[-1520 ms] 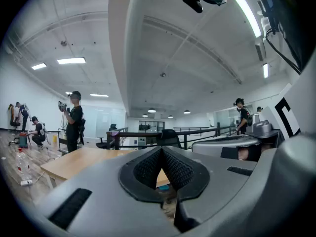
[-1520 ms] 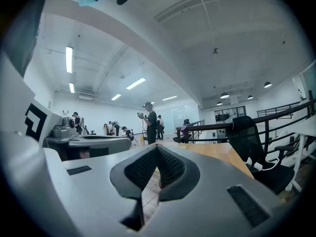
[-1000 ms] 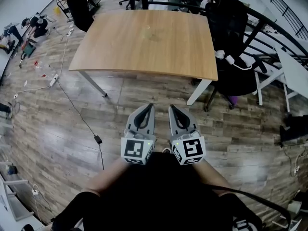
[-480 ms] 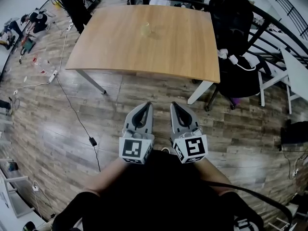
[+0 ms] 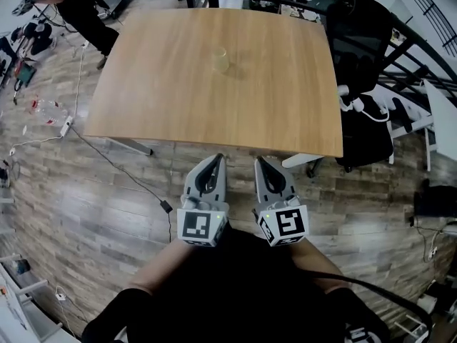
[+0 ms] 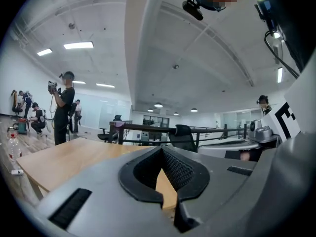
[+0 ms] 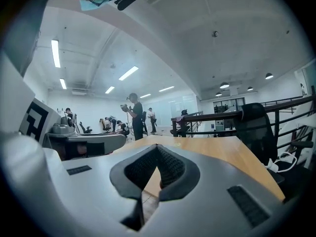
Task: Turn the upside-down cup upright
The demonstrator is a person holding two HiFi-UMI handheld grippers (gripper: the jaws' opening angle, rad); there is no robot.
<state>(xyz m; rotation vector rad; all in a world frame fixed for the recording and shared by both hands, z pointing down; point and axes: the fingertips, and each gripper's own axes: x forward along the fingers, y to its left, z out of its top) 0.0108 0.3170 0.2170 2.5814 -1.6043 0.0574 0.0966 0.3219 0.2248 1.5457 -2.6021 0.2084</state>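
clear cup (image 5: 221, 59): on desk (image 5: 178, 98), well apart from both grippers | left gripper (image 5: 218, 159): jaws together, empty | right gripper (image 5: 260, 161): jaws together, empty

Wooden table (image 5: 178, 98), pale rectangular top with rounded corners, on white legs. One item on it: a small translucent cup (image 5: 221, 59), near the table's middle, slightly toward its far edge. Which way up it stands cannot be told. Rest of the top bare. Table stands on plank floor (image 5: 86, 199); black cable (image 5: 121, 166) runs from under the table's left near corner.
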